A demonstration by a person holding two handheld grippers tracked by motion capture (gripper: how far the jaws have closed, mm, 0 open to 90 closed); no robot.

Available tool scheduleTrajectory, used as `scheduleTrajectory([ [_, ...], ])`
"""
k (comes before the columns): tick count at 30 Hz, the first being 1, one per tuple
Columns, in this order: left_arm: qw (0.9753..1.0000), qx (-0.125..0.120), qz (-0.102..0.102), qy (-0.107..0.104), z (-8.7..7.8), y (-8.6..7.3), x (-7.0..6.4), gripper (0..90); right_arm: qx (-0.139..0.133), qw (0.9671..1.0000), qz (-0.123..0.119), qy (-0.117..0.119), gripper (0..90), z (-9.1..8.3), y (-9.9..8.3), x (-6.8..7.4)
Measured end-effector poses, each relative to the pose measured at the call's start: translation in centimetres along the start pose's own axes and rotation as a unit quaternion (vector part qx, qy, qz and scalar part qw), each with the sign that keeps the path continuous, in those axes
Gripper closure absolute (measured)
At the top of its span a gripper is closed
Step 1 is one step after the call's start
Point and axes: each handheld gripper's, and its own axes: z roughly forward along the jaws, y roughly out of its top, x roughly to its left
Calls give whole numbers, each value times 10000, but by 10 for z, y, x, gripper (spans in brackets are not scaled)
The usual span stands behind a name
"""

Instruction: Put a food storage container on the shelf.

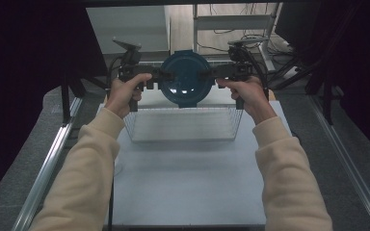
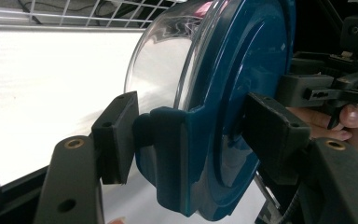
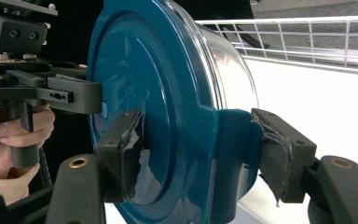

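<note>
A round container (image 1: 187, 79) with a dark blue lid (image 2: 242, 70) and a clear glass bowl (image 2: 163, 70) hangs on its side in the air above the far edge of a wire basket (image 1: 183, 126). My left gripper (image 1: 166, 76) is shut on the lid's left latch tab, which fills the space between its pads (image 2: 196, 135). My right gripper (image 1: 207, 74) is shut on the opposite latch tab (image 3: 203, 154). The bowl's bottom faces the person; the lid (image 3: 140, 70) faces away. Each gripper view also shows the other gripper (image 2: 326, 93) (image 3: 51, 93) across the lid.
The wire basket stands at the far end of a white board (image 1: 188, 183) on the table. Metal rails (image 1: 53, 159) run along both sides. Dark curtains, a shelf frame (image 1: 231, 24) and cables lie beyond the table.
</note>
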Motion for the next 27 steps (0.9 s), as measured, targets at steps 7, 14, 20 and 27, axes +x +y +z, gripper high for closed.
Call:
scheduleTrajectory([
  [7, 9998, 77, -190, -24, 16, 3, 11, 374, 77, 9996, 262, -49, 367, 7, 2, -16],
  [14, 9993, 61, -363, -54, 24, 7, 20, 377, 25, 9992, 403, -60, 365, 12, 3, -27],
  [20, 9979, -20, -632, -122, 30, 10, 30, 376, -30, 9973, 736, 16, 365, 17, 6, -37],
  [27, 9960, -63, -875, -175, 35, 12, 39, 372, -29, 9938, 1113, -51, 356, 24, 8, -43],
])
